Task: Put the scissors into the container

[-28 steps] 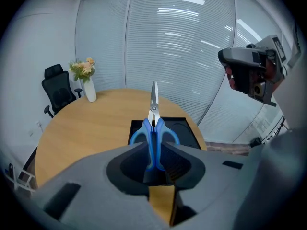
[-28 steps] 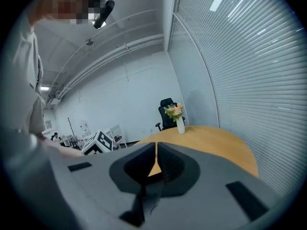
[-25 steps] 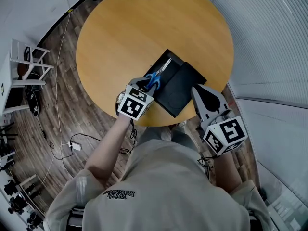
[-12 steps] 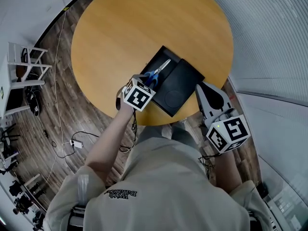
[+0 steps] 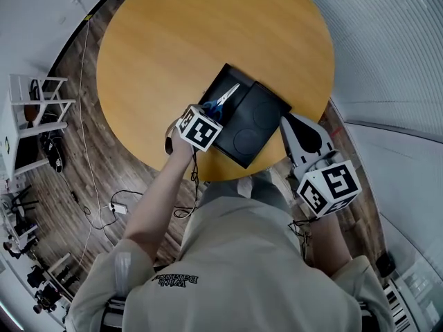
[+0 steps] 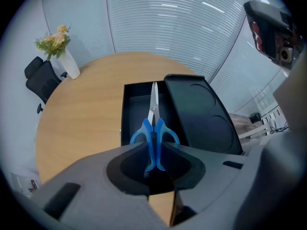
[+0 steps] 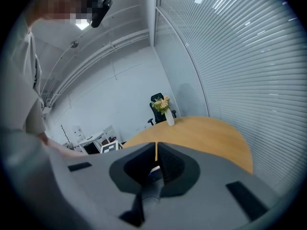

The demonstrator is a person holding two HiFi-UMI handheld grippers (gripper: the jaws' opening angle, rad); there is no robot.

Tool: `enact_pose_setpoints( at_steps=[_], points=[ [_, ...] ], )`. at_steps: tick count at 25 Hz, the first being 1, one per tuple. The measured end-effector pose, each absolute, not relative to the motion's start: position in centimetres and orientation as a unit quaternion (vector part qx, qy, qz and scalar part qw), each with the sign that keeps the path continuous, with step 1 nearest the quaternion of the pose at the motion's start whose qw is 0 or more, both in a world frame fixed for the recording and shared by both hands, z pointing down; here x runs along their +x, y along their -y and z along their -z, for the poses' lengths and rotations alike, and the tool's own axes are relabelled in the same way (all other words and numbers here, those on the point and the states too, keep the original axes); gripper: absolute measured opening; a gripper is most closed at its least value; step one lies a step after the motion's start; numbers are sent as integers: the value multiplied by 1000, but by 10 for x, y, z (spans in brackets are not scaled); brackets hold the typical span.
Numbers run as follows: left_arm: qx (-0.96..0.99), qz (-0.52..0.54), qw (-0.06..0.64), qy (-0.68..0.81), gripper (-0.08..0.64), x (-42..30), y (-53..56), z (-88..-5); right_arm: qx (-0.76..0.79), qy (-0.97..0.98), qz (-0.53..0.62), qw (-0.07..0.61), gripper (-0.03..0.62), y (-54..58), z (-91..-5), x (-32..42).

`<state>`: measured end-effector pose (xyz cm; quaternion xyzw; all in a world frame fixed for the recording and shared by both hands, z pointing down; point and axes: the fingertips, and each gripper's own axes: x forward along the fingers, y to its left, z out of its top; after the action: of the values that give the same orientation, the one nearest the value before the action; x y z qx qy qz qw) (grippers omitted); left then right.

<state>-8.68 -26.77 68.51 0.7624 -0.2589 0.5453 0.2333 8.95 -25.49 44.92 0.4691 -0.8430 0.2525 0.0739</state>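
Note:
Blue-handled scissors (image 5: 220, 104) are held by their handles in my left gripper (image 5: 210, 114), which is shut on them. In the left gripper view the scissors (image 6: 154, 128) stick out of the left gripper (image 6: 154, 146), blades pointing away over the open black container (image 6: 139, 110). I cannot tell whether they touch its floor. The container (image 5: 216, 90) lies near the table's front edge, its black lid (image 5: 256, 124) folded open to the right. My right gripper (image 5: 299, 134) hovers off the table's front right edge, shut and empty; its jaws meet in the right gripper view (image 7: 156, 152).
The round wooden table (image 5: 173, 40) has a white vase of flowers (image 6: 66, 60) at its far edge and a black office chair (image 6: 39, 78) behind it. A white rack (image 5: 31, 113) and cables (image 5: 114, 206) sit on the floor at the left.
My left gripper has moved a little forward toward the container with the scissors still in it. The right gripper has hardly moved.

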Motion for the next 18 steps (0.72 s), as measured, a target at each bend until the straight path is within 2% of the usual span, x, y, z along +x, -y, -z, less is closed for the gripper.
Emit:
enact_pose_setpoints(
  at_steps=[4,18],
  points=[
    [746,-576,215,258,94,-92,272,-695,475,837,-261,71,34,257,-452,94],
    [716,-610,228,250,94,-90,267,-720,454,845,-271,74,34,249,-457,92]
  ],
)
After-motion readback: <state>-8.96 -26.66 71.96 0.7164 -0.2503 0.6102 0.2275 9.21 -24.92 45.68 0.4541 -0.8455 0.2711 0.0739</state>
